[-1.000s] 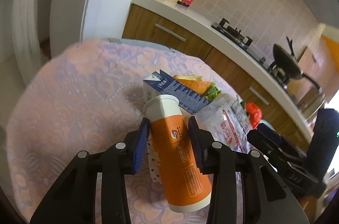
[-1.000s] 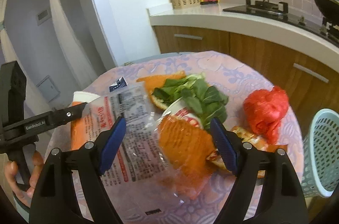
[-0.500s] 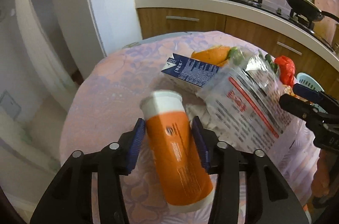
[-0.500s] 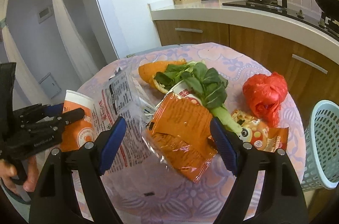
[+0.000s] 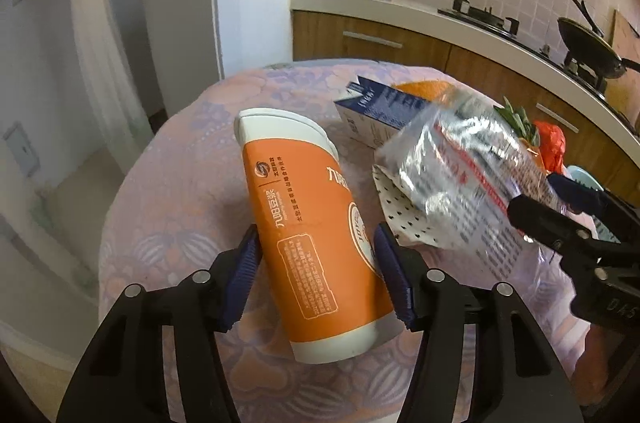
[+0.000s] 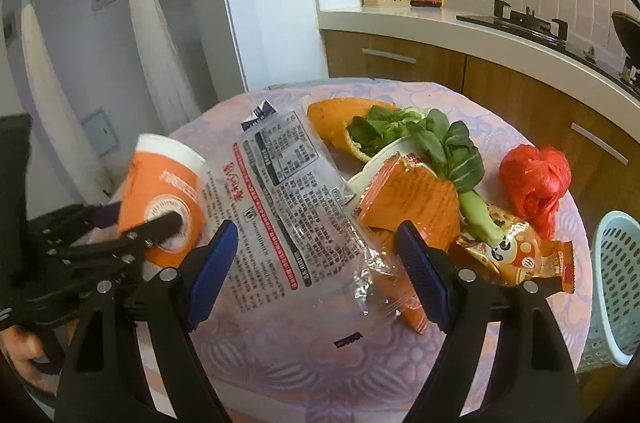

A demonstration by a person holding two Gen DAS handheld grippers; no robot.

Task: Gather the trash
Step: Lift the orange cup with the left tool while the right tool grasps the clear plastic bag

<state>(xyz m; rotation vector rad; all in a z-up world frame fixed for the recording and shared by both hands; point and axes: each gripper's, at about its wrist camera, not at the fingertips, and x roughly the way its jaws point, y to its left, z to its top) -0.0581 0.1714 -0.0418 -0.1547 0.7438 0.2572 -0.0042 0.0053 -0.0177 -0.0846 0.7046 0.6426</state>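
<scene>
My left gripper (image 5: 320, 273) is shut on an orange paper cup (image 5: 312, 231) with a white rim and holds it tilted above the round table; the cup also shows in the right wrist view (image 6: 164, 199). My right gripper (image 6: 312, 271) is open, with a clear printed plastic bag (image 6: 288, 207) lying between its fingers on the table. Beside the bag lie an orange snack packet (image 6: 408, 203), a cartoon snack wrapper (image 6: 516, 255), green leaves (image 6: 440, 143), orange peel (image 6: 340, 115) and a red plastic bag (image 6: 536, 179). A blue milk carton (image 5: 384, 107) lies behind.
A light blue mesh bin (image 6: 616, 283) stands off the table's right edge. The table has a pink patterned cloth (image 6: 304, 355). A kitchen counter (image 6: 460, 27) with wooden cabinets, a stove and bottles runs behind. A white wall and curtain are at left.
My left gripper has lifted the orange cup and swung it left and up. The clear bag has settled flat between my right gripper's open fingers.
</scene>
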